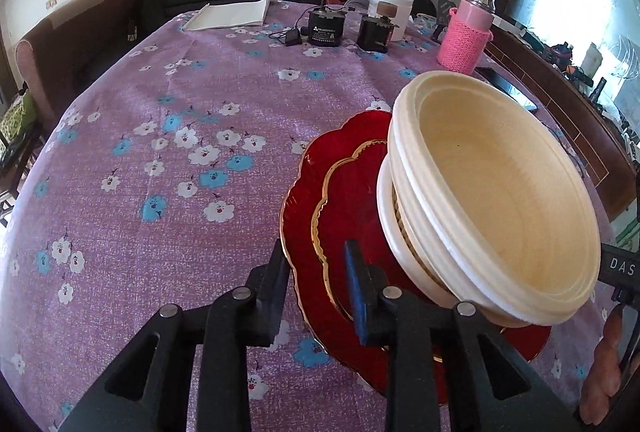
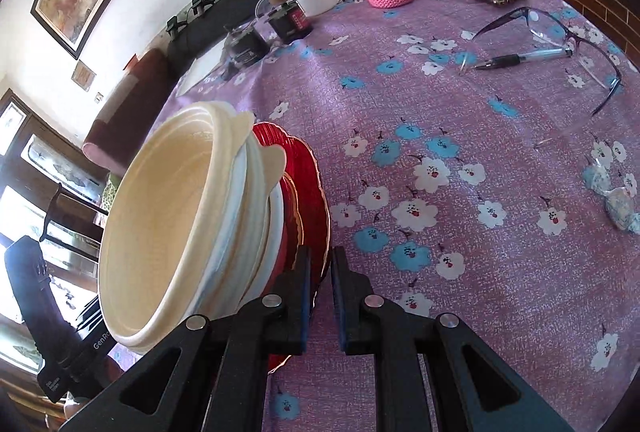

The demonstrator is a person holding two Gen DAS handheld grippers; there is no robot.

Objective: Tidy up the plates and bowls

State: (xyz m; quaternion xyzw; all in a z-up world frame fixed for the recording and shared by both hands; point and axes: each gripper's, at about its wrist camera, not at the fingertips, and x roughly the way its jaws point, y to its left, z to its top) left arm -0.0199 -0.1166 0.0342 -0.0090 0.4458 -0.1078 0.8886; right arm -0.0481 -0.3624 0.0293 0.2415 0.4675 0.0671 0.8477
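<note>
Red plates [image 2: 316, 192] sit between both down-tilted tools' fingers.

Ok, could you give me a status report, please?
Left gripper open astride rim of red plates; right gripper shut on them. Cream bowls stacked on top. Nothing blocking.

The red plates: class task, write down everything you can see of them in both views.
The red plates are two glossy, glass-like dishes with scalloped, gold-trimmed rims, the smaller lying on the larger. Stacked cream bowls sit on them. The right hand-held gripper pinches the rim edge; the left hand-held gripper straddles the opposite rim, its jaws apart. The purple flowered tablecloth lies beneath.
</note>
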